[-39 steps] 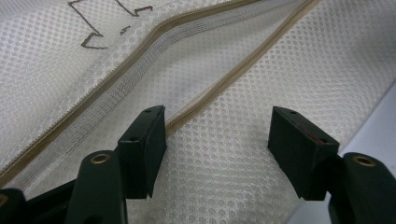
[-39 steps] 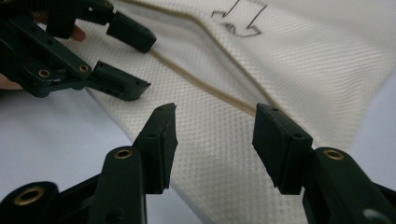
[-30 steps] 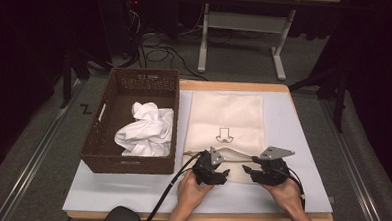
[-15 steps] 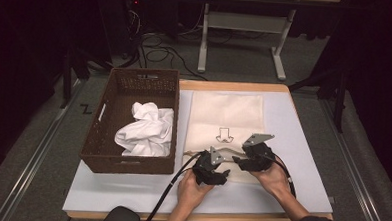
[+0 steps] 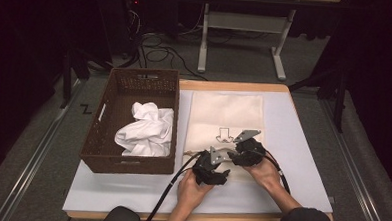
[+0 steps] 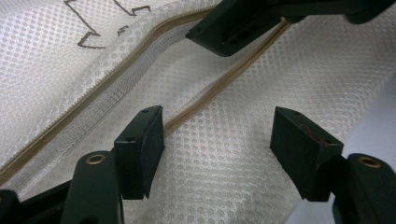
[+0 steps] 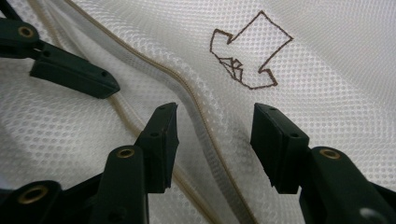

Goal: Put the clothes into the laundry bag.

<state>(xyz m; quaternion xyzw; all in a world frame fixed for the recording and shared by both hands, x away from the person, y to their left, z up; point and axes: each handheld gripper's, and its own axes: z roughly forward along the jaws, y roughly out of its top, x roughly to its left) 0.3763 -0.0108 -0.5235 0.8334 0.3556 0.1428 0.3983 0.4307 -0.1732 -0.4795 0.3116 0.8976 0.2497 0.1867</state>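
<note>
The right gripper (image 5: 236,153) is now sitting closer to the left gripper (image 5: 212,167) than a second ago; its jaws, just closing slightly, are standing open over the mesh laundry bag (image 5: 226,114), gripping nothing. The left jaws are also standing open, apparently straddling the bag's zipper (image 6: 140,56). At nine o'clock, the wicker basket (image 5: 135,83) is holding crumpled white cloth (image 5: 145,131).

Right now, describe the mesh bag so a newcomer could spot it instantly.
On the white table mat, right of the brown wicker basket, lies a flat cream mesh laundry bag. Unlike the crumpled white cloth in the basket, it is rectangular, with a beige zipper and a brown arrow outline.
</note>
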